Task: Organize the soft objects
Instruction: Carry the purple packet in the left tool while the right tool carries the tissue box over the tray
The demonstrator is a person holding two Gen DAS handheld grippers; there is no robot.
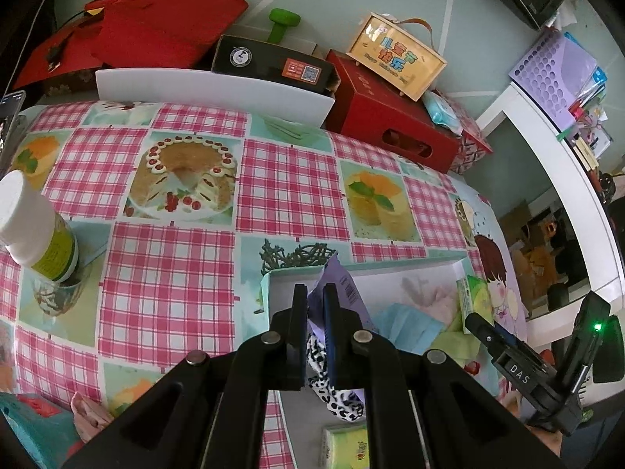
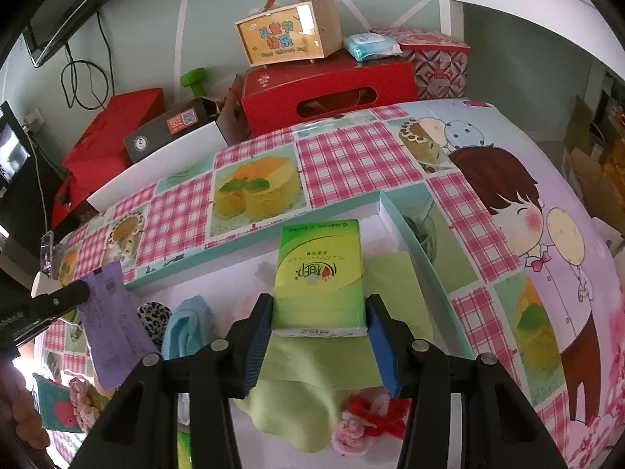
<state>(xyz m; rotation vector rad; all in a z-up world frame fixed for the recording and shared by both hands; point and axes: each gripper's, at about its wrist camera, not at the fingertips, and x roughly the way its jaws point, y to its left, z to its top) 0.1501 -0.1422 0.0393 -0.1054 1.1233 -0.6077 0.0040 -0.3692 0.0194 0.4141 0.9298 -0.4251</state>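
Centre-bottom of the left wrist view: left tool (image 1: 315, 297) clenched on a purple packet (image 1: 343, 293), pads pinching its edge, packet hanging above the shallow white box (image 1: 425, 271) with teal rim. Same packet shows at left of the right wrist view (image 2: 113, 324), dangling from the left tool's tip. Lower centre of the right wrist view: right tool (image 2: 319, 314) grasping a green tissue pack (image 2: 318, 277) by its near end, blue pads on both sides, pack pointing away over the box interior. Under it lies a green cloth (image 2: 312, 387), a light blue cloth (image 2: 187, 324) to its left, a leopard-print piece (image 2: 154, 318) beside that (partly hidden). Red and pink fuzzy item (image 2: 367, 418) at bottom centre, touching the green cloth. Box sits on the bench with a checked cake-print cover (image 1: 175, 273). White bottle (image 1: 35, 230) with green label at left edge of the left view, well apart from the box. Red carton (image 2: 328, 93) and yellow-fronted carry box (image 2: 289, 35) at top, behind the bench.
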